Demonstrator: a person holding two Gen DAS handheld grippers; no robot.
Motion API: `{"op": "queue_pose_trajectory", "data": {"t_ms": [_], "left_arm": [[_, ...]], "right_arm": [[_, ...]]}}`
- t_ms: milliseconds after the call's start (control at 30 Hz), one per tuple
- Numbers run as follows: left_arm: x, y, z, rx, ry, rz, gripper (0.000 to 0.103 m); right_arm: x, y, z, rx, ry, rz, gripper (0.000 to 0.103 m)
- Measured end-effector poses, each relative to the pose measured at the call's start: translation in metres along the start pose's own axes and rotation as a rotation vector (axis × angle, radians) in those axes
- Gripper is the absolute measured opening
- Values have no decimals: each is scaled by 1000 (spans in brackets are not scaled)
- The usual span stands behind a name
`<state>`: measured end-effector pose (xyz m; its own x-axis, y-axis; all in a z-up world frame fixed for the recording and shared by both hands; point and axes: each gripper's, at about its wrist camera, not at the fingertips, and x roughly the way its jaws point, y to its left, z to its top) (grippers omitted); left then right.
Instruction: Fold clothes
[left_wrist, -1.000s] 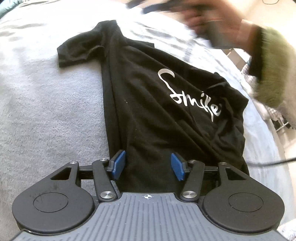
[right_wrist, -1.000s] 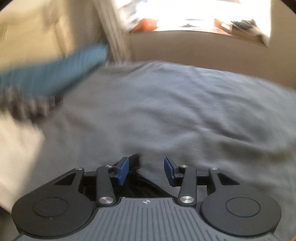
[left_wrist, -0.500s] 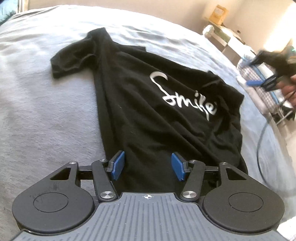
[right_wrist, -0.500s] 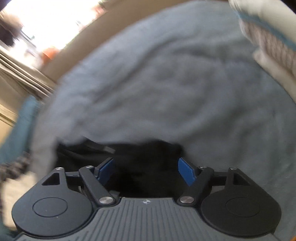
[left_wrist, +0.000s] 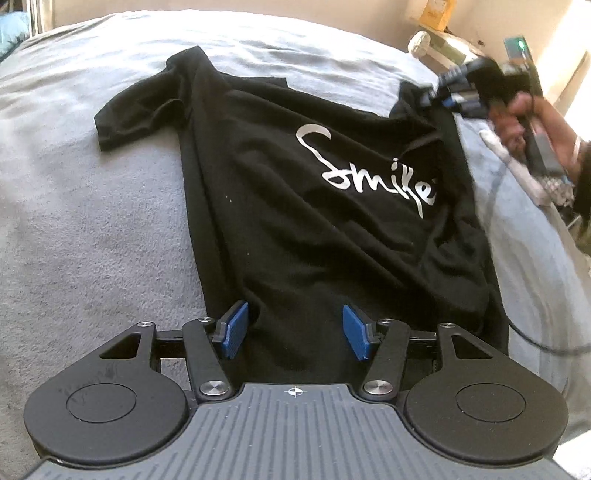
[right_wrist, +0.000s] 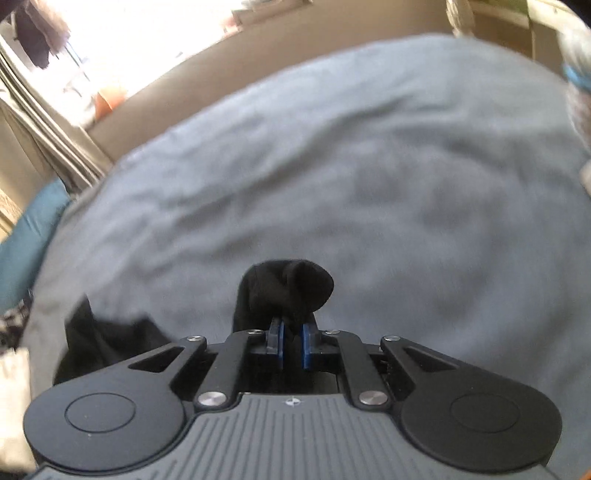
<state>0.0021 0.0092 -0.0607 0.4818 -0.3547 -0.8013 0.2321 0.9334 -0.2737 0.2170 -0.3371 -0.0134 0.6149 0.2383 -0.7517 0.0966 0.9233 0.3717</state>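
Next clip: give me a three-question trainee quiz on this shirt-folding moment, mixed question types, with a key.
1. True or false: the left gripper is shut on the shirt.
2. Multiple choice: what does the right gripper pinch? A) the grey blanket B) black shirt fabric C) nothing
3. Fill in: the white word on the shirt reads ____.

Key
1. False: its jaws stand open over the hem.
2. B: a bunch of black fabric sticks up between the closed pads; the left wrist view shows that gripper at the shirt's far right corner.
3. Smile.
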Motion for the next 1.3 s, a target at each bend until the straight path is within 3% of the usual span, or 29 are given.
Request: {"op": "queue_pose_trajectory", "data": {"t_ms": [67,267,433,467,533,733,933,1033,1100,1167,1300], "left_arm": [[0,1,1,-10,-4,-4,56],[1,5,6,-43,-1,-10,56],[0,5,6,-52,4,-12,56],[0,5,7,-53,4,-12,56],[-1,6,6,-57,3,-15,56],[-5,5,7,-69,-8,-19,56],[-11,7,7,-74,-31,-12,56],[-16,10,8,-83,-45,-1,56],[-20,12,10,-89,-56,11,56],[-27,16,14,-86,-70,32,56],[-47,31,12,-86,-74,86,56]], "right_arm": [[4,11,20,-11,-47,24,9],[42,28,69,23,-78,97,11],[76,9,66,119,36,-25,32],[72,2,60,143,28,-11,34],[54,-15,48,198,13,43,40],[-49,-62,9,281,-8,319,41],[-140,-57,-42,248,-2,540,41],[-152,-37,-75,192,90,640,41],[-147,-13,-101,110,178,660,41],[-136,20,-129,-42,267,623,41],[-123,89,-186,-389,358,595,41]]}}
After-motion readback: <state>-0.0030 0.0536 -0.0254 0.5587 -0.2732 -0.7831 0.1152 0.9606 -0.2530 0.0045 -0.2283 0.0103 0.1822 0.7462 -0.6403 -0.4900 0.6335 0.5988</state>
